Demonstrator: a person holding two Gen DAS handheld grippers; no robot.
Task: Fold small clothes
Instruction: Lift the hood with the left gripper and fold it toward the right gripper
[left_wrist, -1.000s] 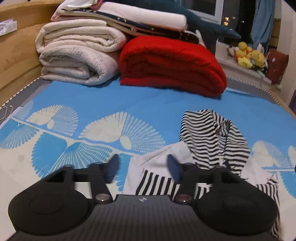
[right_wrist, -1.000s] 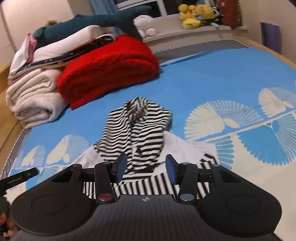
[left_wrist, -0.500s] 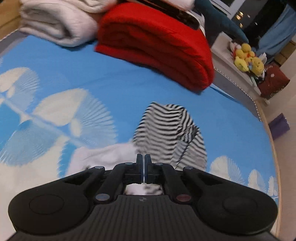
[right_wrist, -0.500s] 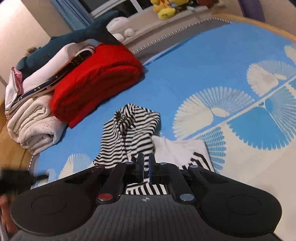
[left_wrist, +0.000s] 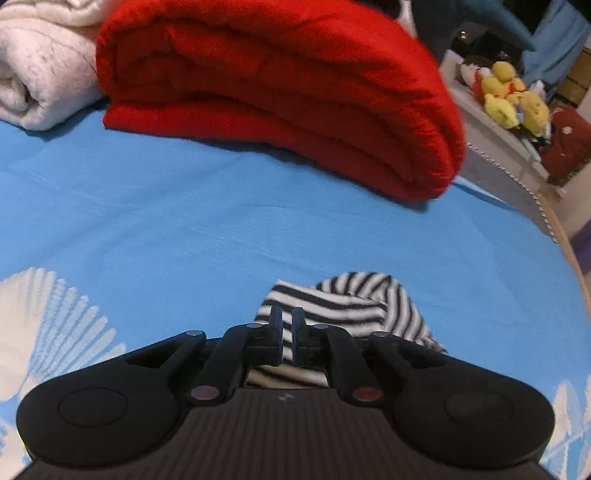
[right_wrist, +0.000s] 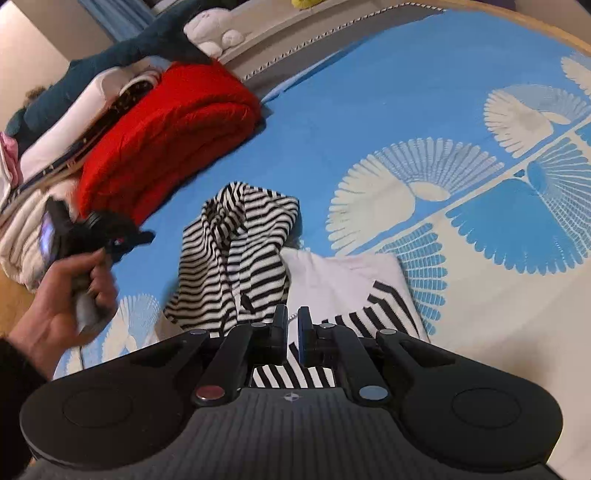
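A small hooded garment, black-and-white striped (right_wrist: 236, 258) with a white body panel (right_wrist: 343, 280), lies crumpled on the blue patterned bed sheet (right_wrist: 332, 122). My right gripper (right_wrist: 292, 319) hangs low over its near part, jaws shut to a slit, and I see no cloth pinched. My left gripper (left_wrist: 286, 319) hovers just short of the striped hood (left_wrist: 354, 299). Its jaws are opening, still only a narrow gap, with nothing pressed between them. The right wrist view shows the left gripper (right_wrist: 142, 236), blurred, held by a hand (right_wrist: 62, 295) left of the hood.
A folded red blanket (left_wrist: 280, 96) and a cream blanket (left_wrist: 40, 74) are stacked at the head of the bed, behind the garment. Yellow plush toys (left_wrist: 513, 99) sit on a ledge beyond the bed's wooden edge (left_wrist: 569, 251). A dark shark plush (right_wrist: 110, 74) lies on the pile.
Both grippers went from wide open to nearly shut. The left one swept across the sheet to the striped hood and parted slightly. The right one rolled and edged closer to the garment.
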